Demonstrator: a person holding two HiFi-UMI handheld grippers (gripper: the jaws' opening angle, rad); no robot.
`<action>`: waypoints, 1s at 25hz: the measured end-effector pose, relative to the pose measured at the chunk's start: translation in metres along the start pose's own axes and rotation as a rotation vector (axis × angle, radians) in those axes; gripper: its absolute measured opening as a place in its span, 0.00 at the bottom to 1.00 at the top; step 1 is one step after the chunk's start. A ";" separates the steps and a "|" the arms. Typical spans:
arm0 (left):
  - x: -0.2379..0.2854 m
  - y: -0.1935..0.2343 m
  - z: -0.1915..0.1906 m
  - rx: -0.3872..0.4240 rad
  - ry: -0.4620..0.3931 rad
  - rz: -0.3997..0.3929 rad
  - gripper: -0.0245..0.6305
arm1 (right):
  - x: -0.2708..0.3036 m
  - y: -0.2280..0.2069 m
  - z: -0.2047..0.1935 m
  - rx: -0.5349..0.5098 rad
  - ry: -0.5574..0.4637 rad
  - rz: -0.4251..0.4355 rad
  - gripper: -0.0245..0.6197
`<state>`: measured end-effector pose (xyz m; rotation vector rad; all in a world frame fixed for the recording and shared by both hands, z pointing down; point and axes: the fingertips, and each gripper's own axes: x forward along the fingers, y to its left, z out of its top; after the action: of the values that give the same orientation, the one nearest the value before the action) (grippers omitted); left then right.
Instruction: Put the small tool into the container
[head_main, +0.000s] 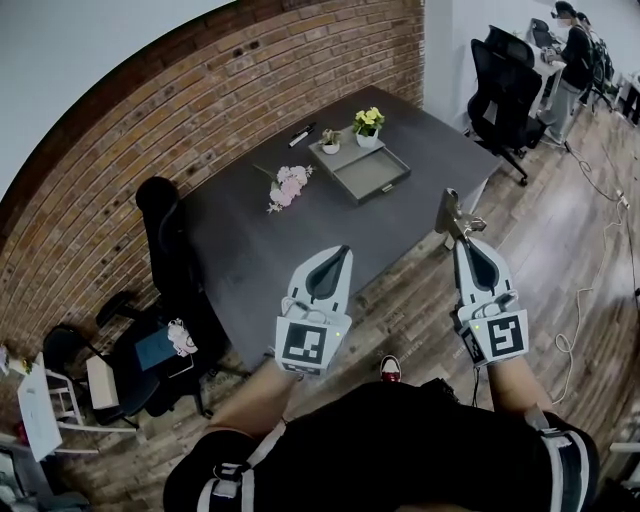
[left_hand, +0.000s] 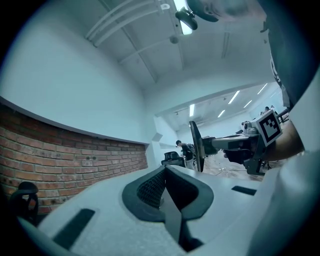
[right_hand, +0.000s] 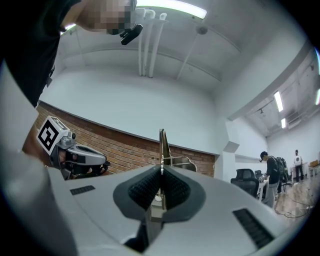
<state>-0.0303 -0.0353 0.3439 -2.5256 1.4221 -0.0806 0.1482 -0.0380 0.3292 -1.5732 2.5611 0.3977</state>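
Fingers (right_hand: 137, 189) of the right gripper (head_main: 466, 243) clamp the small tool (head_main: 455, 215), aloft well short of the tray (head_main: 372, 195) on the tabletop (head_main: 260, 250); left gripper (head_main: 337, 256) closed, empty; carry forward, lower inside the rim, then release.

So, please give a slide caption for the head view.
Right gripper holds small metal tool; grey tray lies on table.

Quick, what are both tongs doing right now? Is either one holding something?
Left tongs: closed, holding nothing.
Right tongs: closed on the small metal tool.
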 end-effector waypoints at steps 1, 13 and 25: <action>0.004 0.001 0.000 -0.003 -0.001 0.002 0.05 | 0.003 -0.002 -0.001 0.003 0.001 0.002 0.04; 0.043 0.011 -0.015 0.011 0.023 0.014 0.05 | 0.033 -0.029 -0.022 0.013 0.007 0.016 0.04; 0.105 0.027 -0.013 0.014 0.008 0.031 0.05 | 0.079 -0.070 -0.024 0.008 -0.020 0.044 0.04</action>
<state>-0.0002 -0.1406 0.3431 -2.4937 1.4583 -0.0946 0.1756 -0.1423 0.3223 -1.5039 2.5829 0.4045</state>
